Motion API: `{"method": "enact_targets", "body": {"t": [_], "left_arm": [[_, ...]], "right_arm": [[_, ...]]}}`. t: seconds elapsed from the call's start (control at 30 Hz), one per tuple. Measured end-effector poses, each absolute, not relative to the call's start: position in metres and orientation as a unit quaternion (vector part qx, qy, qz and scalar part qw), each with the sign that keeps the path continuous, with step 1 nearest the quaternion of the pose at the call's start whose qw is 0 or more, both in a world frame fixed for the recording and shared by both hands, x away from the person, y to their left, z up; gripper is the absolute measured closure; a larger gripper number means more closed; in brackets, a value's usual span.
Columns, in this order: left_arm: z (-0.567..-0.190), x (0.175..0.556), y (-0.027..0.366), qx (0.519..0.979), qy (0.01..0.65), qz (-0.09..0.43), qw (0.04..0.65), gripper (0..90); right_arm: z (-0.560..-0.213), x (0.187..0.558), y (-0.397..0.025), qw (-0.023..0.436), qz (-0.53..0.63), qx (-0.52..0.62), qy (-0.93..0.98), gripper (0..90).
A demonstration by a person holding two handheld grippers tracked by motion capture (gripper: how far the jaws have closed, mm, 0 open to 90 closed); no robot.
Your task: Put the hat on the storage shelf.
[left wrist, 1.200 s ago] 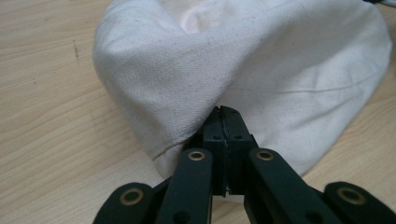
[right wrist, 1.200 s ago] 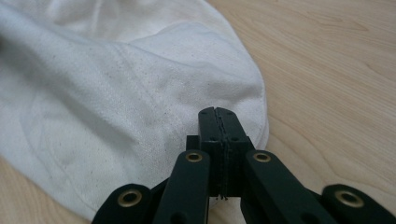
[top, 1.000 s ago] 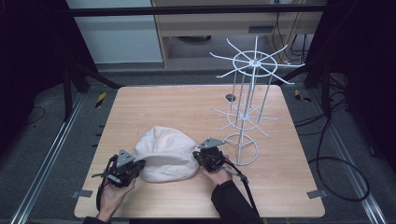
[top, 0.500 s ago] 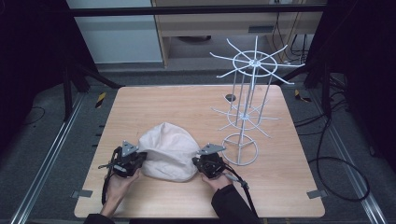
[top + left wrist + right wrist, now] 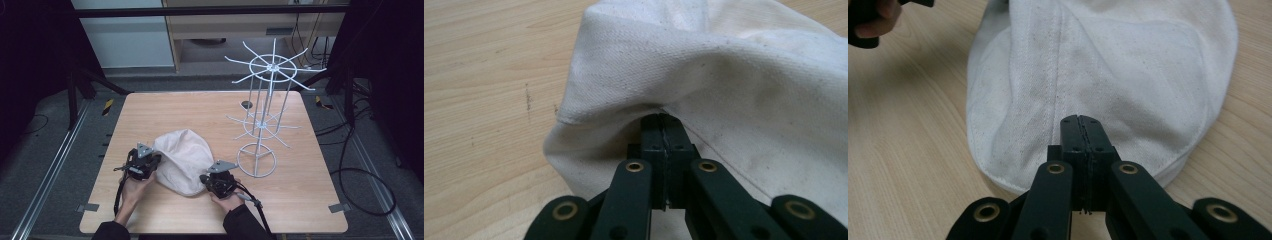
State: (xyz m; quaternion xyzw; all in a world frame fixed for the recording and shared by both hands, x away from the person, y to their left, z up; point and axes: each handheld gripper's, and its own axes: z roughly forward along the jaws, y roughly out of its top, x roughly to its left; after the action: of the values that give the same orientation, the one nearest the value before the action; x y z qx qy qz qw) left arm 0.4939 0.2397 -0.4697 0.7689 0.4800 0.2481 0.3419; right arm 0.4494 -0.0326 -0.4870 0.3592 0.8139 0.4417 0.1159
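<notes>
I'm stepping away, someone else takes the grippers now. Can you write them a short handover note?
Left gripper: jaws shut on the left edge of the white cap.
Right gripper: jaws closed together over the cap's near right edge; whether cloth is pinched there cannot be told.
The cap lies on the wooden table, near the front, between both grippers. The white wire rack stands to its right, apart from the cap, its arms bare.
Done: the cap is gripped.
Left: probably lift it and hang it on the rack.

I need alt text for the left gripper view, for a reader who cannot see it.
The left gripper, its two black jaws closed together, pinches a fold of a white cloth hat. The hat lies on a light wooden table.
</notes>
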Motion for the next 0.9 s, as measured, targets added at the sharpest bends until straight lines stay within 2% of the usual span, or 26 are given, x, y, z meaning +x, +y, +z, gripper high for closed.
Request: {"method": "enact_targets", "body": {"t": [0.53,0.9], "left_arm": [[-0.475,0.516,0.228,0.761,0.49,0.239,0.351,90.0],[-0.477,0.524,0.227,0.756,0.492,0.232,0.364,89.9]], "right_arm": [[-0.489,0.442,-0.016,0.099,0.455,0.344,0.816,90.0],[-0.49,0.439,0.015,0.085,0.464,0.324,0.82,90.0]]}}
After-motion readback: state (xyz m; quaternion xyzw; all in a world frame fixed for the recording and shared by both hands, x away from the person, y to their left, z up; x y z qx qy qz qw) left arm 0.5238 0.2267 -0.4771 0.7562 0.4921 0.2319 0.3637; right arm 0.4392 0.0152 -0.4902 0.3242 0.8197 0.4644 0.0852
